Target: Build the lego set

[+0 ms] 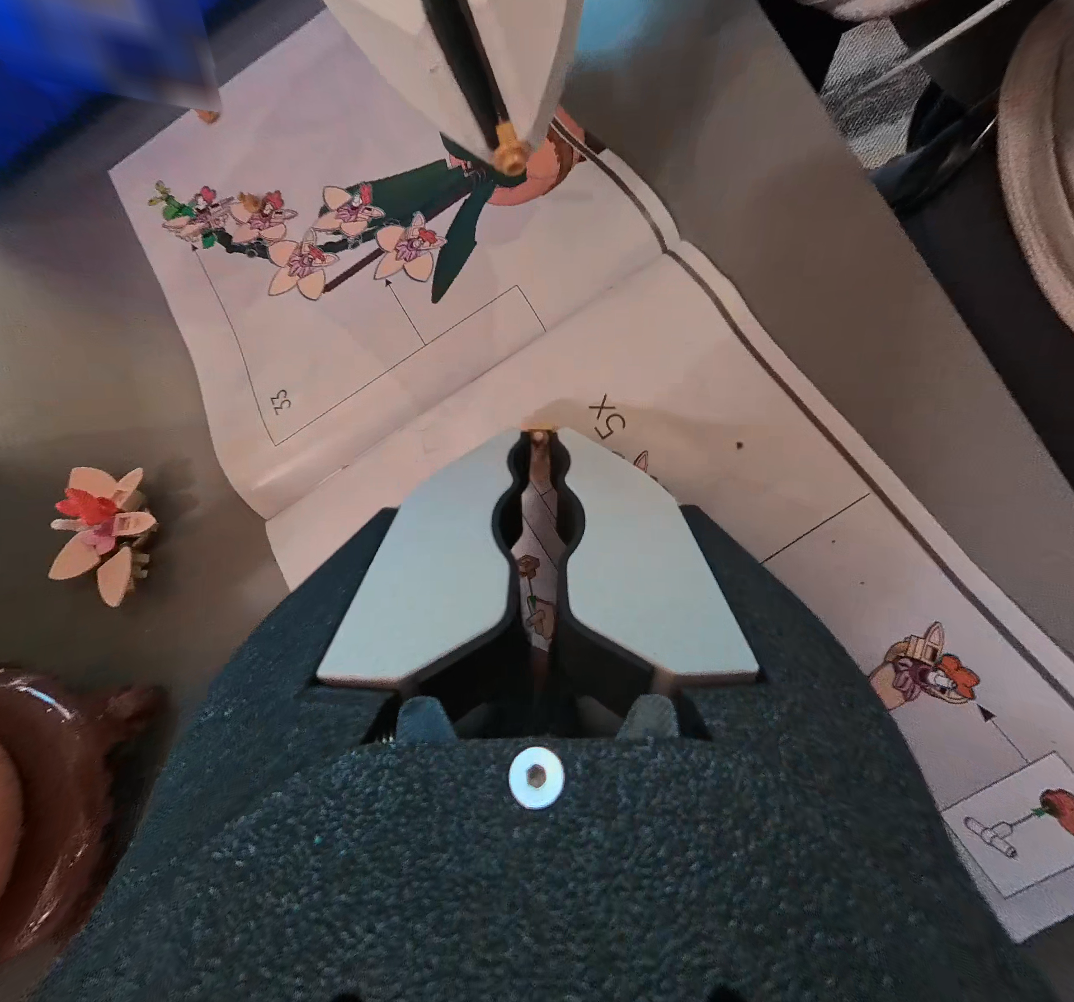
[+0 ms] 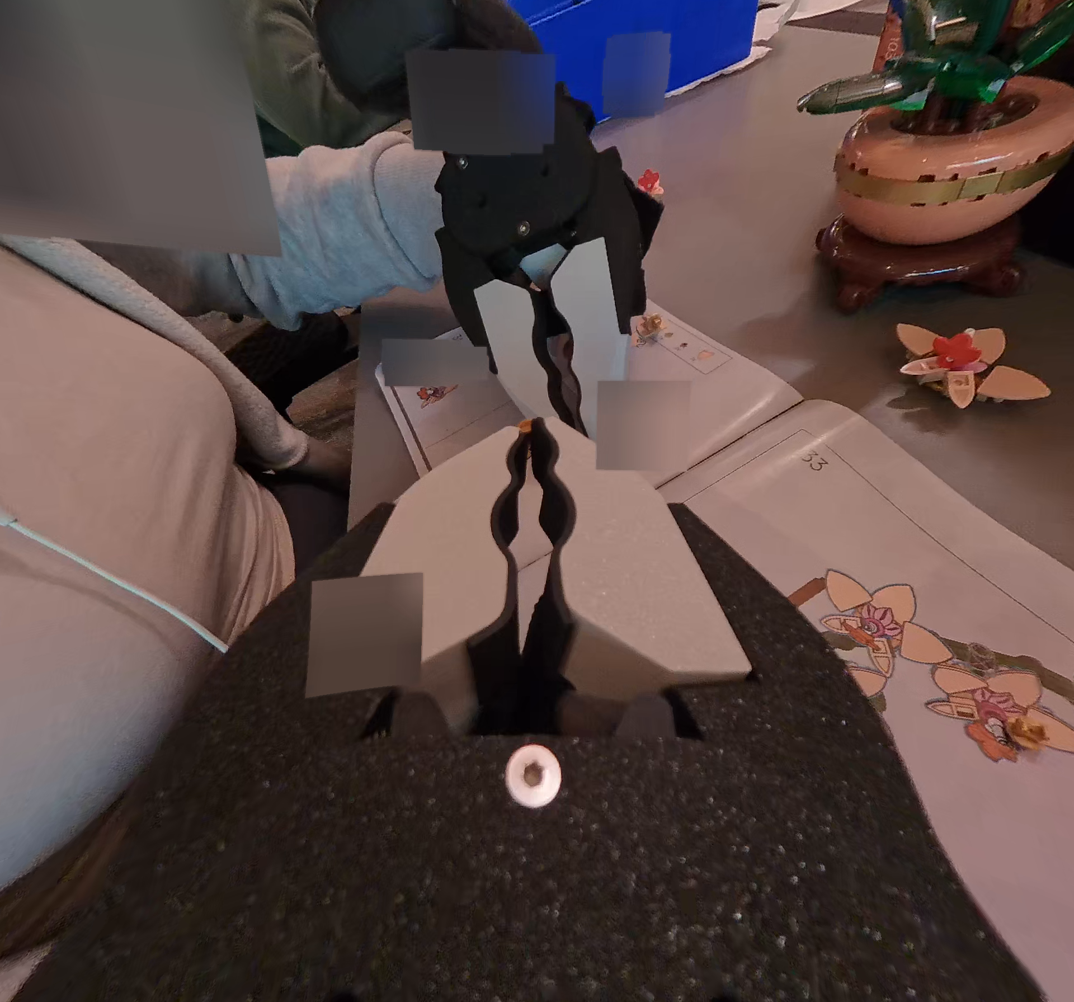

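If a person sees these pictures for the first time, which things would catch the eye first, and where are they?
Probably the two grippers meeting over the open instruction booklet: the right gripper pinches a small gold piece, and the left gripper is shut on a small tan piece. Next, the finished flower on the grey table, left of the booklet.

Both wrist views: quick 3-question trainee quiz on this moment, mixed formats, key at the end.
1. True or false: the right tongs pinch a small gold piece.
2. The finished flower lies: A) on the booklet, B) on the table beside it, C) in the pot.
3. Fill in: the left tongs are ____ on a small piece at their tip.

Key: 1 true; 2 B; 3 shut.
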Demonstrator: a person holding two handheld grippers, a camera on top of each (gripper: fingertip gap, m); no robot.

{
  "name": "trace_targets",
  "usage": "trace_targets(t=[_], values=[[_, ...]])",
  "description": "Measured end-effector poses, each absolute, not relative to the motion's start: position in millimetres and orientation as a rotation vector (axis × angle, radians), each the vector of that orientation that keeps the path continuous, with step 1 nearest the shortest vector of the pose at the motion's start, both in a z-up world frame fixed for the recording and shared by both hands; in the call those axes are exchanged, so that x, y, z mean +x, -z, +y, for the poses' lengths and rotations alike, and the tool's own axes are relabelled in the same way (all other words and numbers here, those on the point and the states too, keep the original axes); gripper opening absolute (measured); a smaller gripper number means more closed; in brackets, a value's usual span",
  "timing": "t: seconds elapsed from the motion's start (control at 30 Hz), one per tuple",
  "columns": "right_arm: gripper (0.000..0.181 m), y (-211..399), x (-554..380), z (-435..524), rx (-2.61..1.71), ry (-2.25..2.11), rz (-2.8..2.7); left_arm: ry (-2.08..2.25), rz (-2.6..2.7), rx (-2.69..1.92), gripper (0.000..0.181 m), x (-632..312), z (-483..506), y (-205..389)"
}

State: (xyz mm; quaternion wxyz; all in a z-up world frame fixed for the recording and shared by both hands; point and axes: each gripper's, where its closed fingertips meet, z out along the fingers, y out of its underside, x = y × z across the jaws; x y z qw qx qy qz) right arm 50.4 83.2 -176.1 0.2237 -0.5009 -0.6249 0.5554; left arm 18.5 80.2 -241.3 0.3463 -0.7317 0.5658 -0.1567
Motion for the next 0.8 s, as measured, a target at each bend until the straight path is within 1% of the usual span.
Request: trace_targets(t=[0.17, 0.33, 0.47, 0.67, 0.8], values=[[0.001, 187.5, 46.2, 80.9, -1.405, -1.508, -1.747, 0.432, 1.361, -1.946, 0.005, 19.1, 78.2, 240.0], [0.001, 181.7, 41.2, 63.8, -1.367, -1.590, -1.719, 0.373, 0.991, -1.958, 0.005, 24.5, 64.3, 204.1], [0.001, 187.5, 36.2, 49.6, -1.330, -1.598, -1.790, 0.432, 0.694, -2.031, 0.005, 27.6, 41.5, 207.4], [0.001, 198.6, 29.8, 32.4, -1.371, -1.572, -1.925, 0.451, 0.584, -1.967, 0.005, 26.9, 34.7, 203.7], [0.001, 193.4, 26.3, 32.0, -1.406, -1.659, -1.894, 0.466, 0.588, -1.920, 0.005, 27.4, 31.8, 197.8]])
